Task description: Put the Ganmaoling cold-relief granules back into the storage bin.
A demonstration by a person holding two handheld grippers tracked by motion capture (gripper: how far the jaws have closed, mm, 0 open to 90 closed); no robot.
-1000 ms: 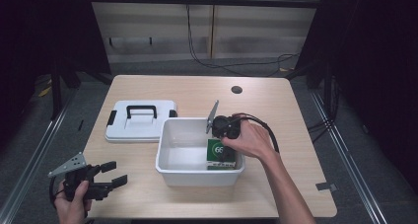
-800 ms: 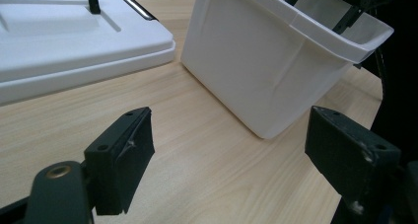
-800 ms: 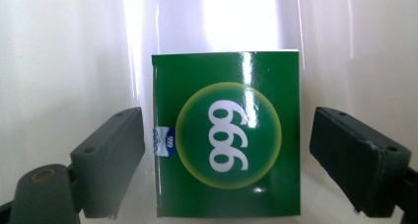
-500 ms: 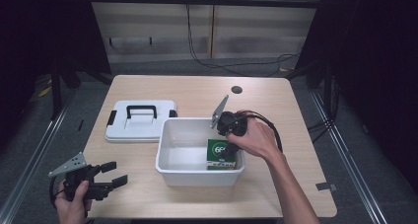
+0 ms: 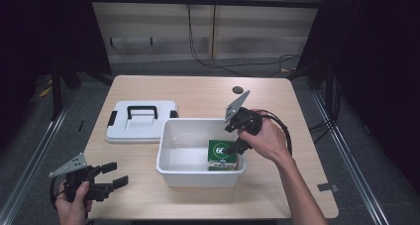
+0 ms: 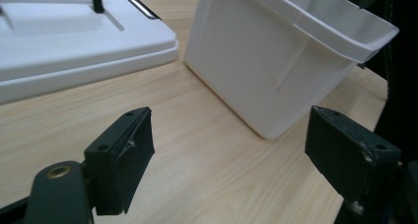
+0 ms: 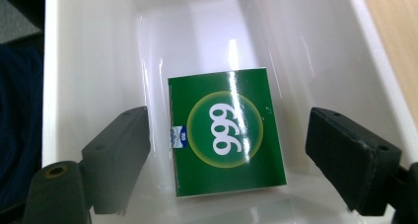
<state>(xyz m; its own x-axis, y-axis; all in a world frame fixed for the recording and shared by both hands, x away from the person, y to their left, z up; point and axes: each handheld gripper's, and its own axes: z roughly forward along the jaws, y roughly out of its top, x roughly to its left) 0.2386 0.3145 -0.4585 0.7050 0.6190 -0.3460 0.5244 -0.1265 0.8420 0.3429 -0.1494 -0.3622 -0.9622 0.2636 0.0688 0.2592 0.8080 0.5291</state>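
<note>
While green box (image 7: 227, 132) lies flat at right end of white bin (image 5: 171, 155), directly below right gripper (image 7: 226, 157): jaws spread wide, empty, straddling its short sides. Left gripper (image 6: 229, 160) open, idle by table's front-left corner.

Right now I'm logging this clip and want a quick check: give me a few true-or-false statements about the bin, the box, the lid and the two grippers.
1. The green box lies inside the white bin. True.
2. The right gripper is shut on the box. False: its fingers stand open on either side of the box, apart from it.
3. The lid sits on the bin. False: it lies flat on the table beside the bin.
4. The left gripper is open and holds nothing. True.
5. The left gripper is inside the bin. False: it is outside, near the table's front corner.
</note>
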